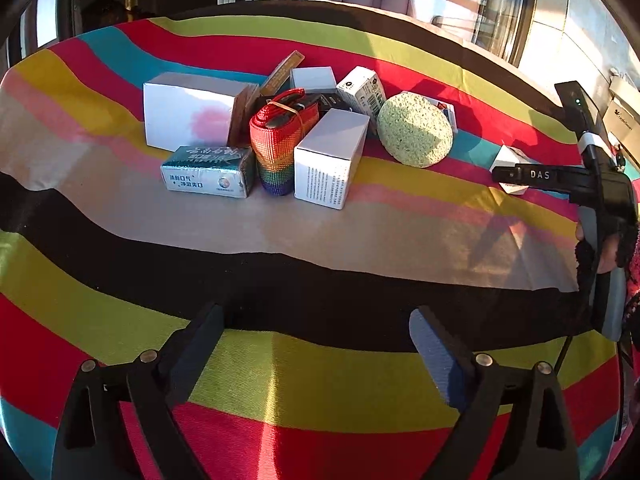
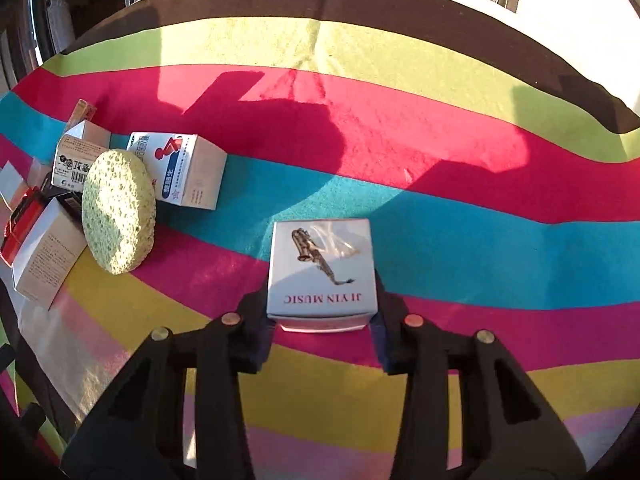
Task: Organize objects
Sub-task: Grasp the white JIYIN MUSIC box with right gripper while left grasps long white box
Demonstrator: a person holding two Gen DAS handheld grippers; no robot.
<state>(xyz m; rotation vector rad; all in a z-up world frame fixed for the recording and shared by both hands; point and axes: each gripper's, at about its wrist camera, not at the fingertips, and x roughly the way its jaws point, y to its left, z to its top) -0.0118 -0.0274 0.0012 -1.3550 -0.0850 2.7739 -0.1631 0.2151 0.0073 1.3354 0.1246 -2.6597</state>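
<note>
My right gripper [image 2: 322,322] is shut on a small white box [image 2: 322,272] printed with a saxophone and "JI YIN MUSIC"; its pads press on the box's two sides, low over the striped cloth [image 2: 440,240]. The left wrist view shows this gripper [image 1: 516,176] at the far right with the white box [image 1: 508,160] at its tips. My left gripper [image 1: 316,344] is open above the cloth [image 1: 280,232], with nothing between its fingers. Beyond it lies a cluster: a rainbow strap roll [image 1: 280,140], a teal packet [image 1: 208,172], a lettered white box [image 1: 332,156] and a green sponge [image 1: 414,132].
A big white box [image 1: 184,112], a barcode box [image 1: 362,90] and a grey box [image 1: 314,78] sit in the cluster. In the right wrist view the sponge [image 2: 118,212] leans by a red-figure box [image 2: 180,168]. A hand [image 1: 608,248] holds the right gripper. Windows lie beyond the table's far edge.
</note>
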